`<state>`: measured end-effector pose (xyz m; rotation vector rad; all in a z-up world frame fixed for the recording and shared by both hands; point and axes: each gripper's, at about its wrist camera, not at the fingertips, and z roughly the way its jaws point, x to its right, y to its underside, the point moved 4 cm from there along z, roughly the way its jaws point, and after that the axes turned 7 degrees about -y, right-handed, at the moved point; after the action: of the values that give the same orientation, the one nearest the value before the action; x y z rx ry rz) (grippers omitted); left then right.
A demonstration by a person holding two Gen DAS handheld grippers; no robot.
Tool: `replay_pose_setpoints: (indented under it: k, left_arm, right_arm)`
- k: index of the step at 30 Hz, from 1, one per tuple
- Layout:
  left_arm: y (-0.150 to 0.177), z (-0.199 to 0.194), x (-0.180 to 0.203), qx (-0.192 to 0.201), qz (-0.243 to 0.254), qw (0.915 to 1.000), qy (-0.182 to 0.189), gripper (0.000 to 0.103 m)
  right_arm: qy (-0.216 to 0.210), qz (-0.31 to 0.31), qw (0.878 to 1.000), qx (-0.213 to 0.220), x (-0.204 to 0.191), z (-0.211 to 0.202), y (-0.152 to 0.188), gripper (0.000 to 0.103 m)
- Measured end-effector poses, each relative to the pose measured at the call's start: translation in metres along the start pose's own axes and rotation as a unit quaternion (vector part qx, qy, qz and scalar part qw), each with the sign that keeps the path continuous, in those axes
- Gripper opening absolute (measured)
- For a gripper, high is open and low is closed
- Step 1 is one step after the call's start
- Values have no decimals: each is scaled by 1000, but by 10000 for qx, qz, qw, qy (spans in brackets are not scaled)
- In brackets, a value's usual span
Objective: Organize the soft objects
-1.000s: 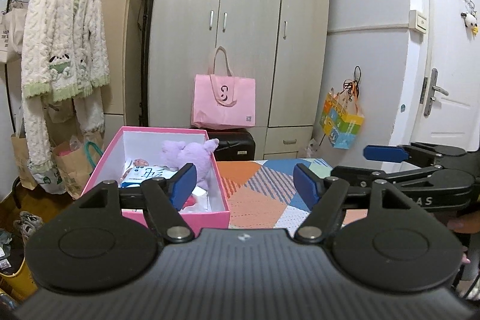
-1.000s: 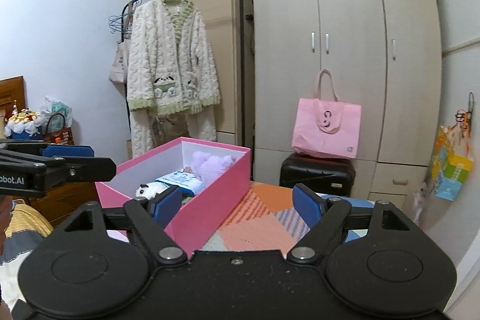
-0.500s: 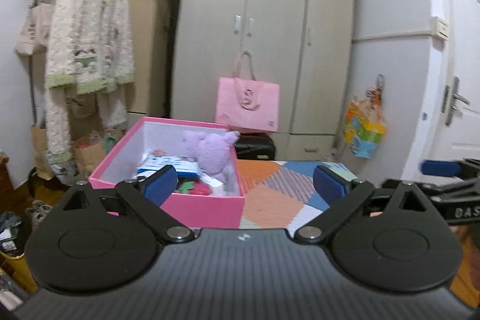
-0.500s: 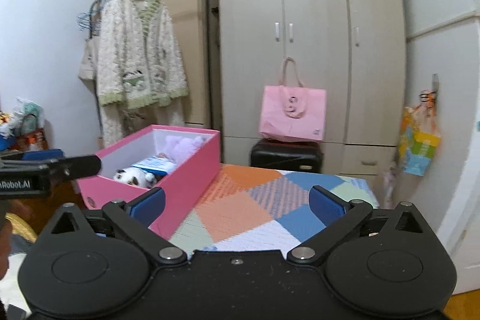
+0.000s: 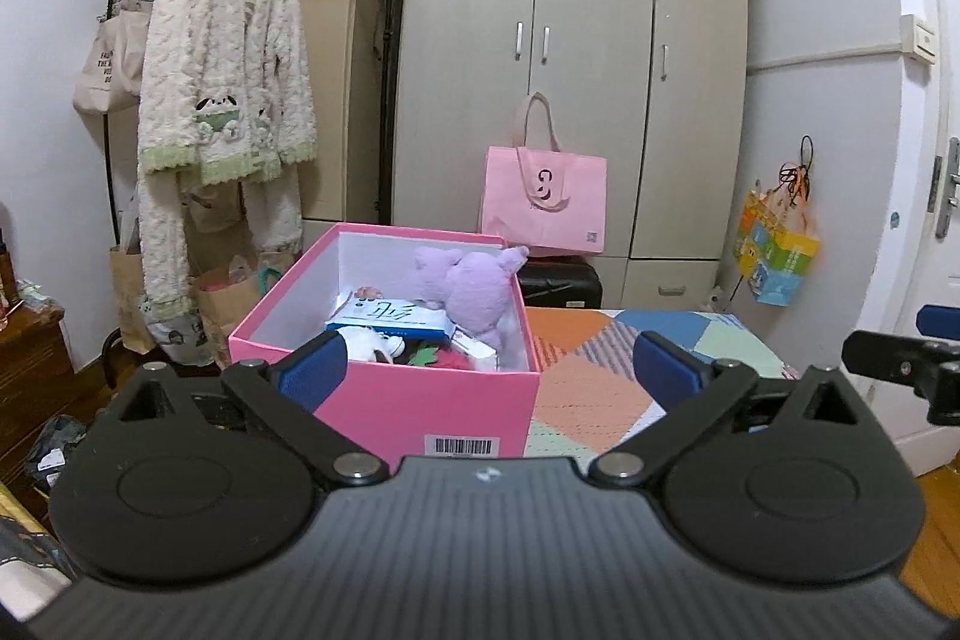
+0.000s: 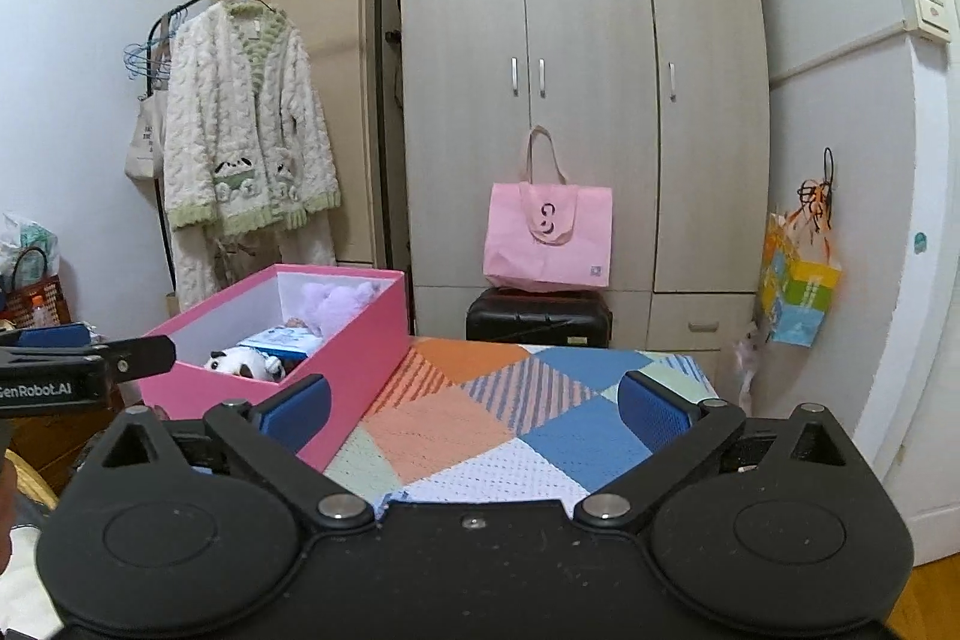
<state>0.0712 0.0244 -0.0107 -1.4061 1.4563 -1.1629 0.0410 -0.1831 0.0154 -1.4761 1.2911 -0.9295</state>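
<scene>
A pink box [image 5: 420,400] stands on a patchwork blanket [image 5: 594,370]. Inside it are a purple plush [image 5: 468,286], a white panda plush [image 5: 372,343] and a blue-and-white packet [image 5: 390,313]. My left gripper [image 5: 489,370] is open and empty, just in front of the box. My right gripper [image 6: 474,406] is open and empty over the blanket [image 6: 480,418], to the right of the box [image 6: 336,358]. The panda plush [image 6: 243,361] and the purple plush [image 6: 330,304] show in the right wrist view too.
A wardrobe [image 6: 576,100] stands behind, with a pink tote bag [image 6: 546,238] on a black suitcase [image 6: 540,319]. A white cardigan [image 5: 222,100] hangs on a rack at left. A colourful bag [image 6: 798,292] hangs near the door at right.
Both grippers have opened wider and pulled back from the box. The views have shifted, so the box sits more central in the left wrist view.
</scene>
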Motion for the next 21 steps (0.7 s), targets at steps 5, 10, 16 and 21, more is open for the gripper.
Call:
replay_pose_setpoints:
  k: [5, 10, 16, 21]
  left_arm:
    - [4, 2, 2, -22, 84, 9999, -103, 103]
    - [6, 3, 4, -48, 162, 9998, -141, 103]
    - [6, 1, 5, 117, 262, 9992, -290, 103]
    - [8, 3, 5, 123, 347, 9976, -581, 103]
  right_arm:
    - [62, 13, 10000, 1, -1, 2, 2, 103]
    - [201, -137, 9997, 21, -5, 1, 4, 103]
    - [323, -109, 9994, 1, -3, 2, 7, 103]
    - [540, -233, 9982, -123, -6, 6, 12, 103]
